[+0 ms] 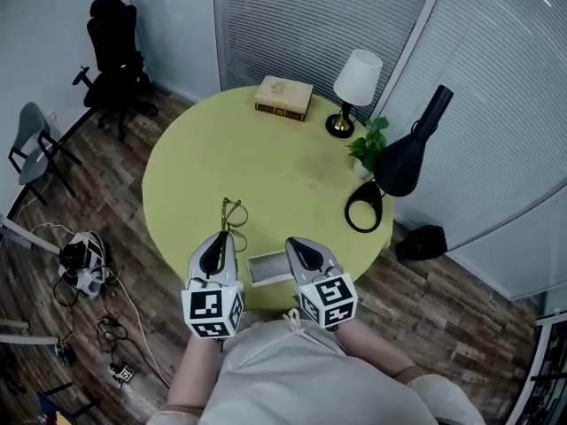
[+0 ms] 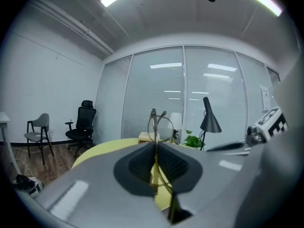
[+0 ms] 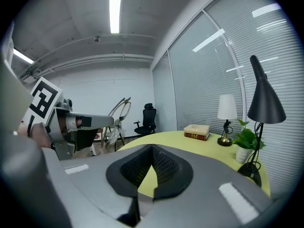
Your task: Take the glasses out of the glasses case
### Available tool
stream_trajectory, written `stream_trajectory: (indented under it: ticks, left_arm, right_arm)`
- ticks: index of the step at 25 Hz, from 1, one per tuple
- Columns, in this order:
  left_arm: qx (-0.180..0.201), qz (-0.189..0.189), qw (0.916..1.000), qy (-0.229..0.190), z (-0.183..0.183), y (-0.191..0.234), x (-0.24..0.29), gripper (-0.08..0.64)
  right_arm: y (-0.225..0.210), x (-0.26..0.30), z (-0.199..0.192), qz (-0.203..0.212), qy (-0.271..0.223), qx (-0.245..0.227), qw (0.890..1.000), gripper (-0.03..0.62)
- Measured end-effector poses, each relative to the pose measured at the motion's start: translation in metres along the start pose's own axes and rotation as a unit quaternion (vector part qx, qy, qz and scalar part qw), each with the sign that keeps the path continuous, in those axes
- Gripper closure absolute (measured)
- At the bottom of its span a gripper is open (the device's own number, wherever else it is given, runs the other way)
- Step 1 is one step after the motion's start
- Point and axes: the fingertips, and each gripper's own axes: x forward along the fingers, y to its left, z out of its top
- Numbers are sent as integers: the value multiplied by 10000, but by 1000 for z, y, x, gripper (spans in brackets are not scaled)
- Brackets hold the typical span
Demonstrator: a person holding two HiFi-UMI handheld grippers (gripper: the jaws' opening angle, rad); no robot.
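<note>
The left claw point(image 1: 222, 240) pinches the glasses point(image 1: 233, 212), jutting beyond its tips; the case point(image 1: 266, 268) lies rightward at the desk point(image 1: 266, 166) near edge; the right claw point(image 1: 298, 244) is closed, empty.

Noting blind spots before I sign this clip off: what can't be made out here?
Glasses case: head view only, partly behind the right gripper, too small to tell if it is empty.
Glasses: in the left gripper view the left gripper's shut pads cover the gripped part.
Book cover: print too small in every view.
</note>
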Motion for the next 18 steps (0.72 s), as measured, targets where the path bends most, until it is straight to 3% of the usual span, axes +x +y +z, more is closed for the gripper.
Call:
stream_trajectory:
  ticks: [13, 18]
  left_arm:
    - [-145, 109, 9998, 68, -5, 2, -5, 545]
    - [-1, 82, 9999, 81, -5, -4, -10, 545]
  right_arm:
    - [4, -4, 18, 130, -117, -335, 9993, 592]
    - [2, -10, 26, 82, -232, -374, 9990, 592]
